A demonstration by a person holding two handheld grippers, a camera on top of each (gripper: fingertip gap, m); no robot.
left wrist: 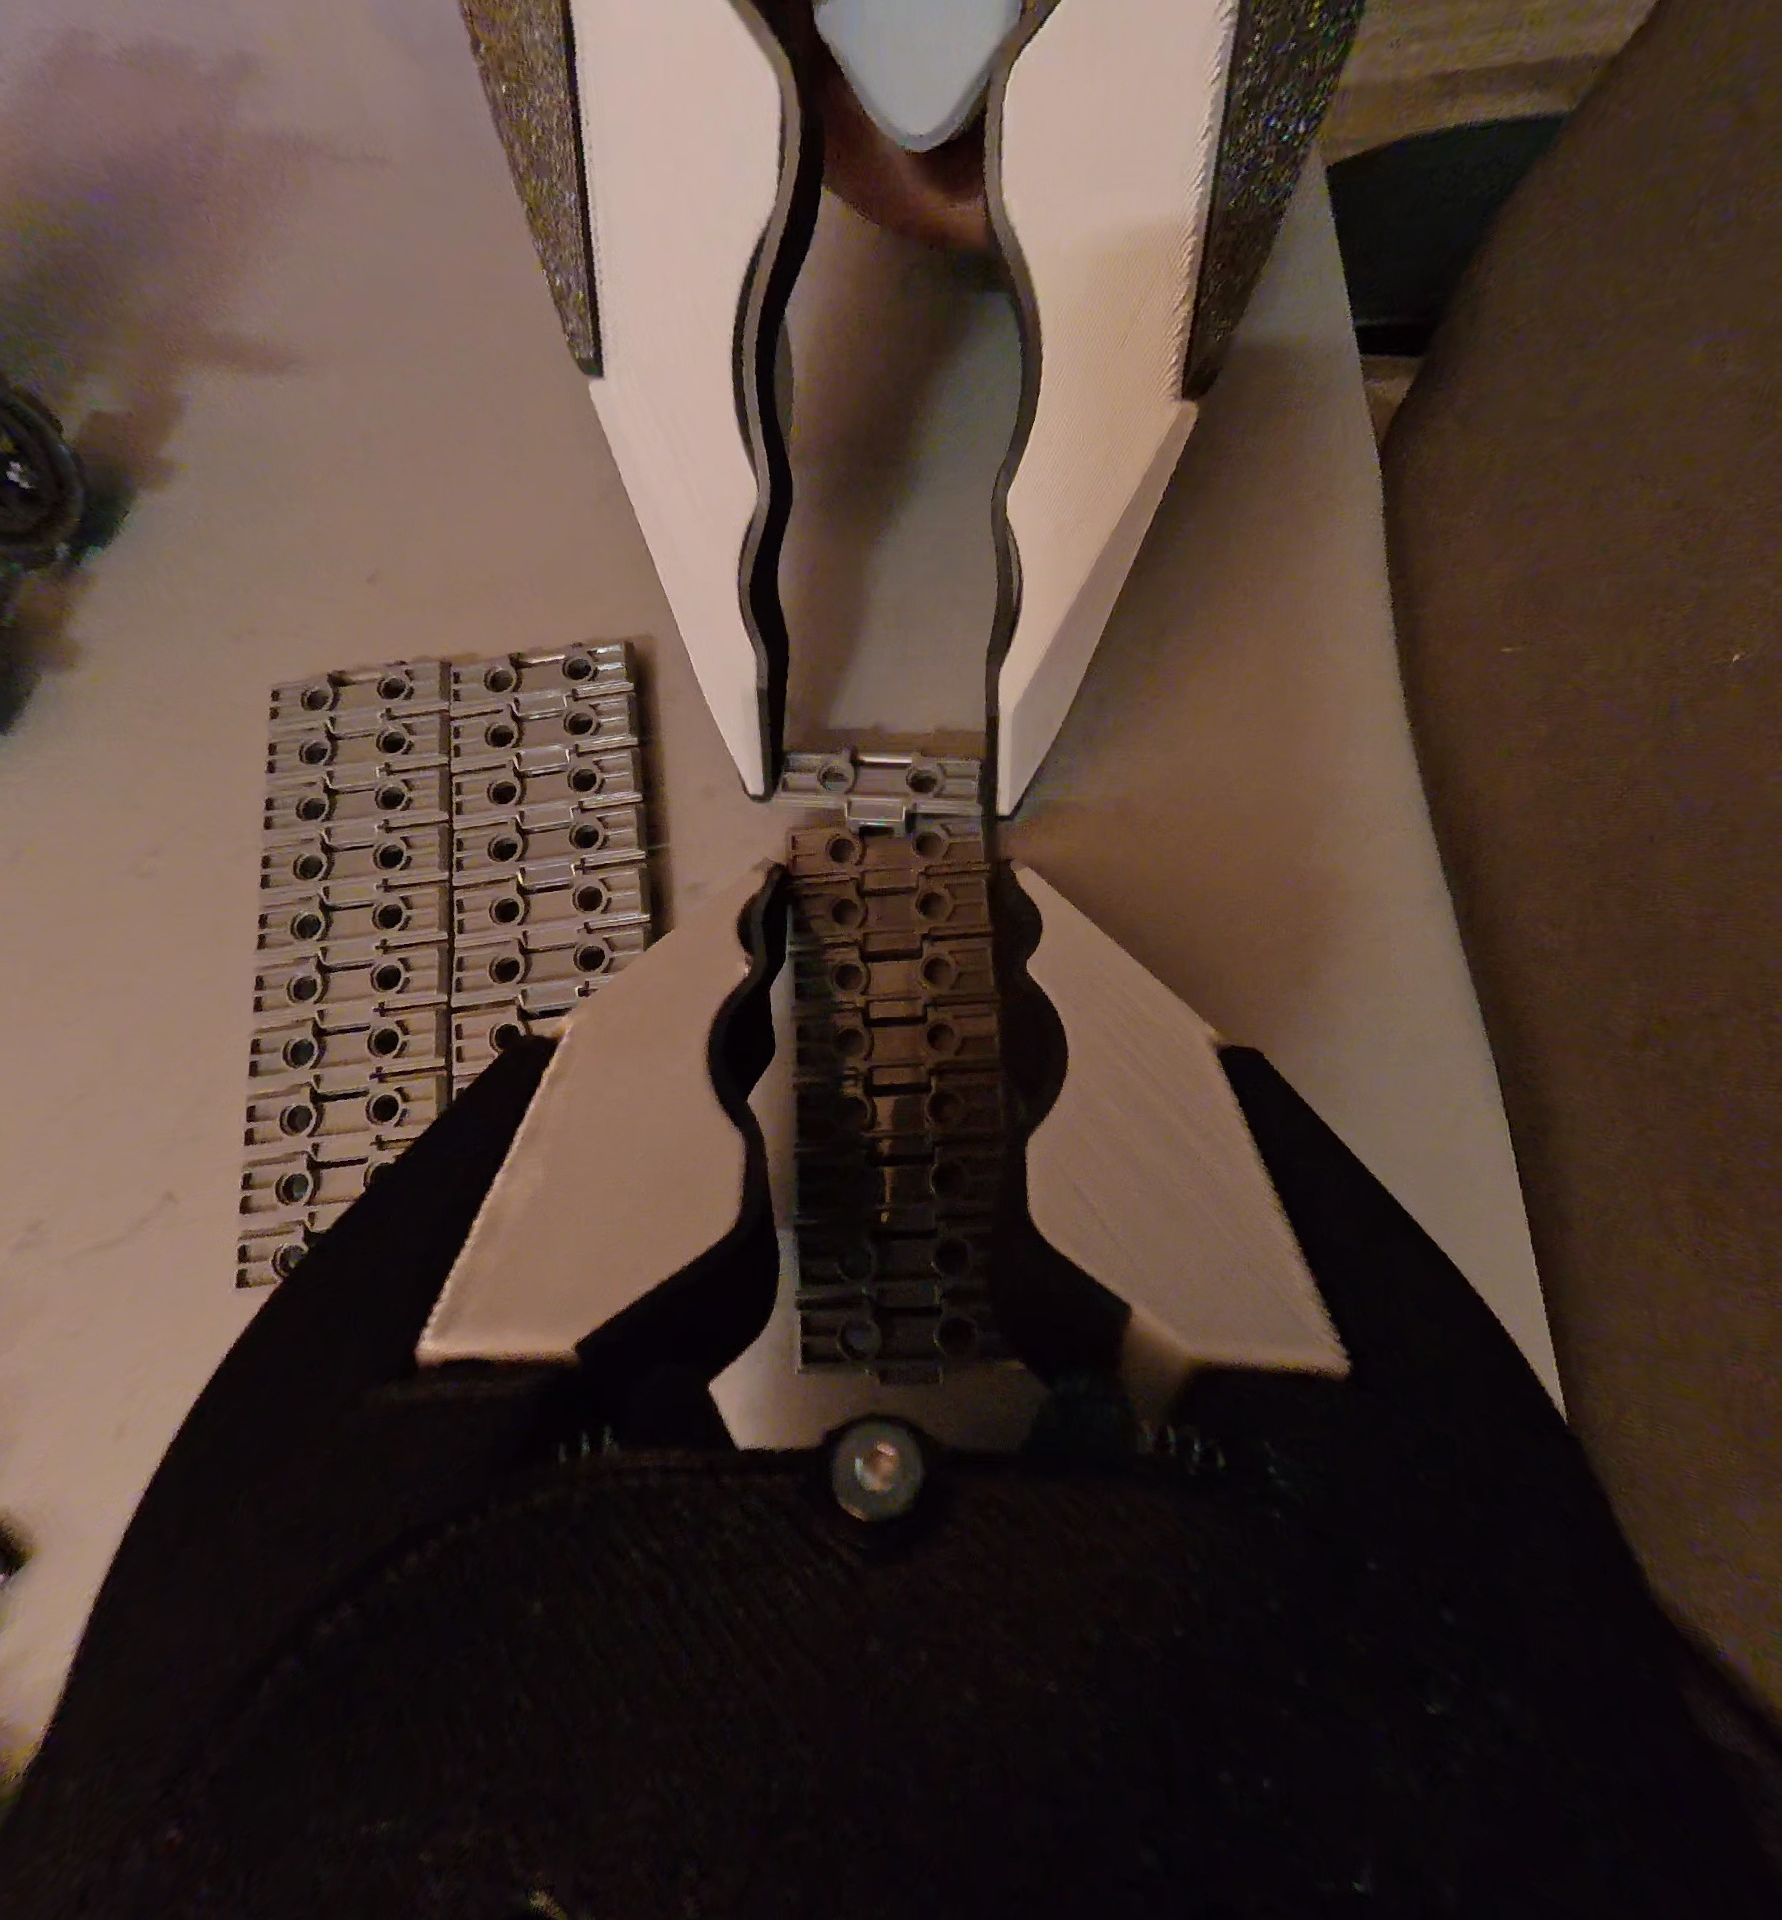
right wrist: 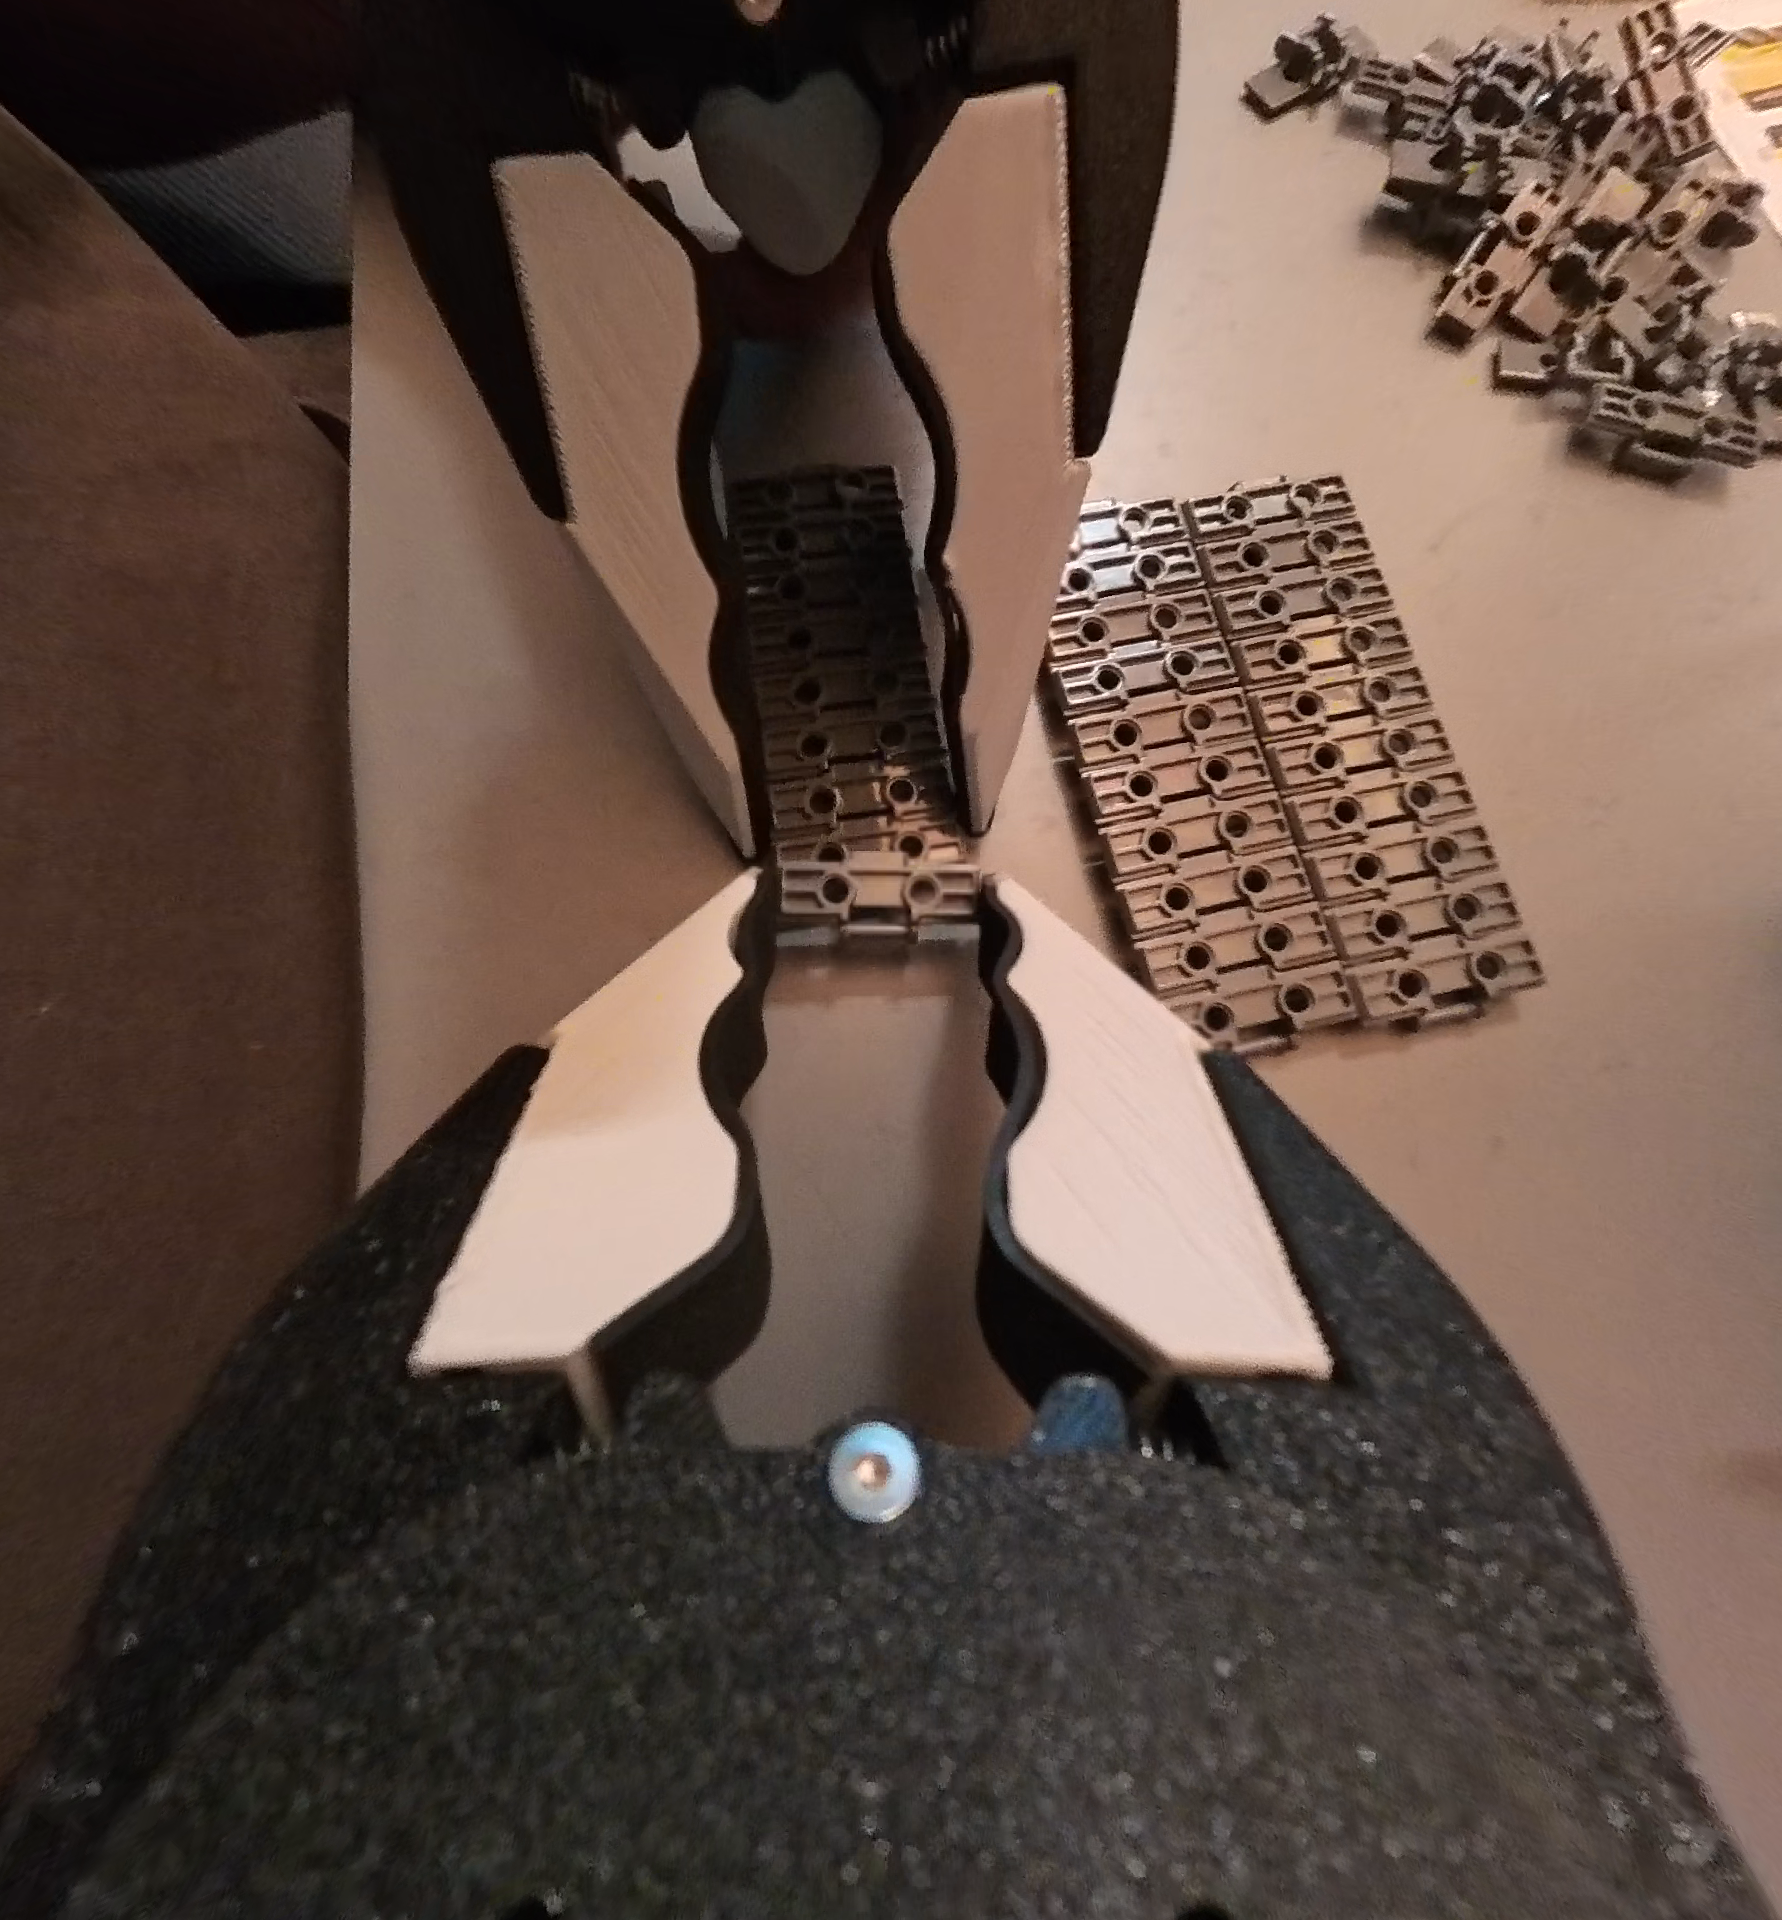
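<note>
Grey plastic links form a single-column strip at frame centre, lying on the pale tabletop — the left gripper has its jaws clamped on the strip's sides. Facing it tip to tip, the right gripper pinches a single link at the strip's end. A two-column mat of links lies just beside them; loose links pile upper right.

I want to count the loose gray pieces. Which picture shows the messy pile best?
The right wrist view: the pile of loose gray pieces lies whole at its top right. The left wrist view shows only dark blurry bits at its left edge.
</note>
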